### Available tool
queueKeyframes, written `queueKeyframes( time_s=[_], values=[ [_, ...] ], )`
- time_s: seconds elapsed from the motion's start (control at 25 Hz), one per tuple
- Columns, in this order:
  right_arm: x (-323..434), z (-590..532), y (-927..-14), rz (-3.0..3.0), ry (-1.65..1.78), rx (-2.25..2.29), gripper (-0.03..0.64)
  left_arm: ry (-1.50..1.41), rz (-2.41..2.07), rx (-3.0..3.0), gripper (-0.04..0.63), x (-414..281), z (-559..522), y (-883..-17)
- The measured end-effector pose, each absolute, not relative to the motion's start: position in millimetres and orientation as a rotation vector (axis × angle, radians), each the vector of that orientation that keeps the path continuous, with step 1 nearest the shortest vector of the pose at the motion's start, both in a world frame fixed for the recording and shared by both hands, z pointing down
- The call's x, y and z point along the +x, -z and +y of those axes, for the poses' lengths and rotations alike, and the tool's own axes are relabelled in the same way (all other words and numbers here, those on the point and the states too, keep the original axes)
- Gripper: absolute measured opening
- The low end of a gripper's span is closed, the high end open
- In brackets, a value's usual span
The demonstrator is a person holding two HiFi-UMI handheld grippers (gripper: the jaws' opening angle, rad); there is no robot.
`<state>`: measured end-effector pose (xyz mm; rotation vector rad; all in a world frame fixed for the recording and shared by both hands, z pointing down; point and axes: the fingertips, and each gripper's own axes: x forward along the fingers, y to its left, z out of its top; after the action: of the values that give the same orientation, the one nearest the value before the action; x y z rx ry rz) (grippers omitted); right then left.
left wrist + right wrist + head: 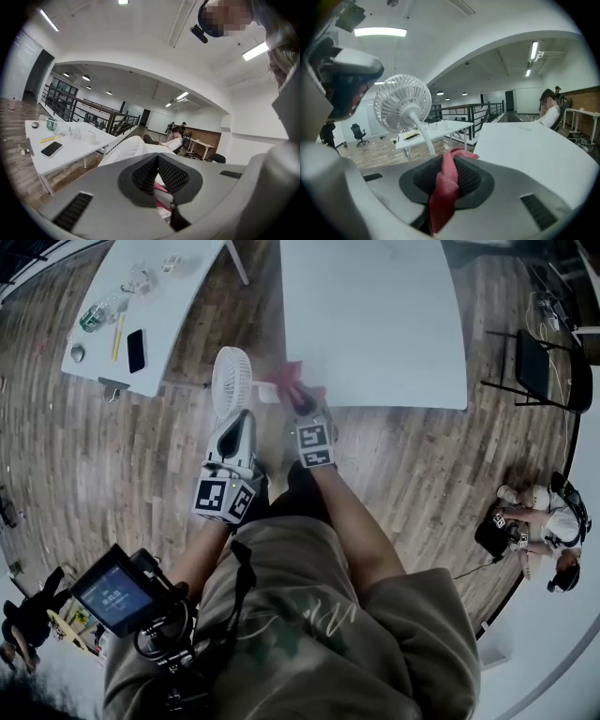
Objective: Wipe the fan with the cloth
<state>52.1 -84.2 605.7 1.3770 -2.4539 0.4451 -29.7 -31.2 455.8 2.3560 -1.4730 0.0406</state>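
Faces the gap between two white tables, with the fan (pixel 232 381) raised over bare wooden floor (pixel 103 456). Pinches the pink cloth (pixel 440 197) in the right gripper (pixel 451 164), with one fold poking up past the tips and the rest hanging down between the pads. Presses the left gripper (pixel 157 159) fully together, tip against tip, with the fan's ribbed head just beyond; cannot tell whether any part of the fan sits in that pinch. Holds the cloth just beside the fan's stem (pixel 423 136), behind the round head; cannot tell whether touching.

Has the near table (pixel 375 324) close on the right, its left edge and near corner just past the cloth. Has the far table (pixel 187 306) off to the left, with a phone (pixel 136 350), a yellow pencil (pixel 119 337) and a bottle (pixel 98 315) on it, and a strip of floor between its near edge and the fan head. Has open floor to the left of both grippers. Has a black chair (pixel 539 367) and a person seated on the floor (pixel 544 512) far to the right, well apart from the arms. Looks past the far table to a black railing (pixel 464 115) in the right gripper view.
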Motion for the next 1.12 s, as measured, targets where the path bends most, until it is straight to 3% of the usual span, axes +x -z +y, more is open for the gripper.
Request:
queueKeyframes(
  time_s=[0.24, 0.84, 0.96, 1.04, 1.12],
  values=[
    [59, -59, -536, -2.601, -0.450, 1.461, 0.094, -0.040, -1.457, 2.377, 0.020, -29, -22, -452],
    [81, -42, -469, -2.730, -0.470, 1.442, 0.095, -0.144, -1.428, 2.444, 0.021, 4, -9, -474],
    [89, -45, -463, -2.740, -0.545, 1.448, 0.094, -0.199, -1.403, 2.486, 0.210, 26, -10, -482],
    [92, -45, -458, -2.746, -0.532, 1.437, 0.094, -0.243, -1.399, 2.512, 0.282, 36, -12, -487],
    [93, -45, -451, -2.754, -0.502, 1.416, 0.094, -0.277, -1.382, 2.547, 0.311, 45, -12, -489]
  ],
)
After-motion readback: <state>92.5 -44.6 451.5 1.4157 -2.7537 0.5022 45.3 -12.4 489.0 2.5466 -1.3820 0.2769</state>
